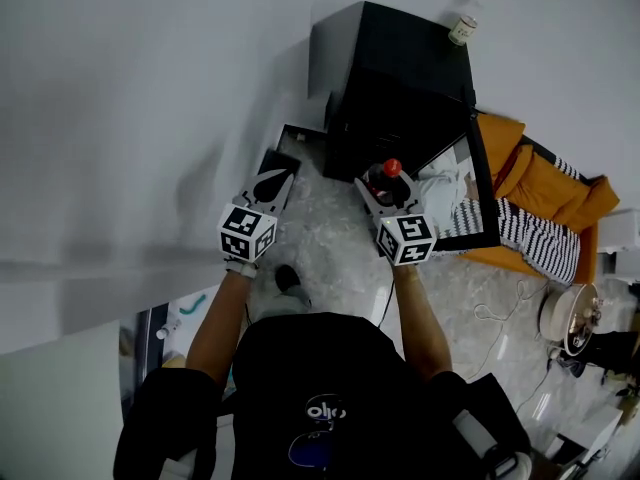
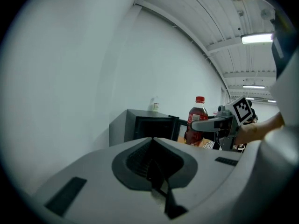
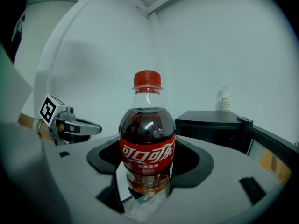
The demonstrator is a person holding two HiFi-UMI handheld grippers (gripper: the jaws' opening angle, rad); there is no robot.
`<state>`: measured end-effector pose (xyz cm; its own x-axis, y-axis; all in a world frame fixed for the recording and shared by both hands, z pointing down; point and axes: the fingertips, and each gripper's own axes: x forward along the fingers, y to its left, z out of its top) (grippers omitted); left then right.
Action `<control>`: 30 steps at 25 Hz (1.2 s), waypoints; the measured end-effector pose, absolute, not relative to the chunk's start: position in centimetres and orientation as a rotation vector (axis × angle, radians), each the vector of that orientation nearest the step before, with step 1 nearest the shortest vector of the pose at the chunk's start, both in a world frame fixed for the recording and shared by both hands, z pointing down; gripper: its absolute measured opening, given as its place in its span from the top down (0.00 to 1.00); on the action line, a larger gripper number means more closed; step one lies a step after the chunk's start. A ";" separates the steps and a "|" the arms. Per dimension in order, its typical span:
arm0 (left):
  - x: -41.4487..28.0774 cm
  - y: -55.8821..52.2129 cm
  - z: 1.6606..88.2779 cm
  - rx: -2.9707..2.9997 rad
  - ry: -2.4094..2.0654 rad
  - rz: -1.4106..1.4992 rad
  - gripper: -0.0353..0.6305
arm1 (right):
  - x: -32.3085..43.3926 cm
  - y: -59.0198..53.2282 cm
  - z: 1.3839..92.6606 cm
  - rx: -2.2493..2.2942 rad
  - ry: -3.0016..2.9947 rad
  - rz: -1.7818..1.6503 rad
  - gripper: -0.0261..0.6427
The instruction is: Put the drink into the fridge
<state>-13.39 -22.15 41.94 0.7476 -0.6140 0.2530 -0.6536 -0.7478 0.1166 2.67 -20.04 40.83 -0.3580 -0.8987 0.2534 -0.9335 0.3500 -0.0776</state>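
Observation:
The drink is a cola bottle with a red cap and a red label. It stands upright between the jaws of my right gripper, which is shut on its lower body. In the head view the bottle's cap shows just in front of the black fridge, whose glass door hangs open to the right. My left gripper hovers to the left of the fridge, shut and empty. The left gripper view shows its jaws together, with the fridge and the bottle beyond.
A small pale bottle stands on top of the fridge. Orange and striped fabric lies right of the open door. Cables and a round white device sit on the speckled floor at right. A white wall runs along the left.

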 end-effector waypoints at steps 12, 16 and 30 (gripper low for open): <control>-15.4 -25.3 42.1 2.765 -0.946 0.251 0.94 | 0.5 -22.9 39.7 1.701 -2.413 0.263 0.50; -14.8 -26.0 42.5 2.758 -0.958 0.250 0.94 | 1.4 -24.0 39.2 1.696 -2.426 0.247 0.49; -6.9 -30.3 41.6 2.690 -1.139 0.251 0.94 | 9.4 -30.9 38.8 1.514 -2.545 0.244 0.49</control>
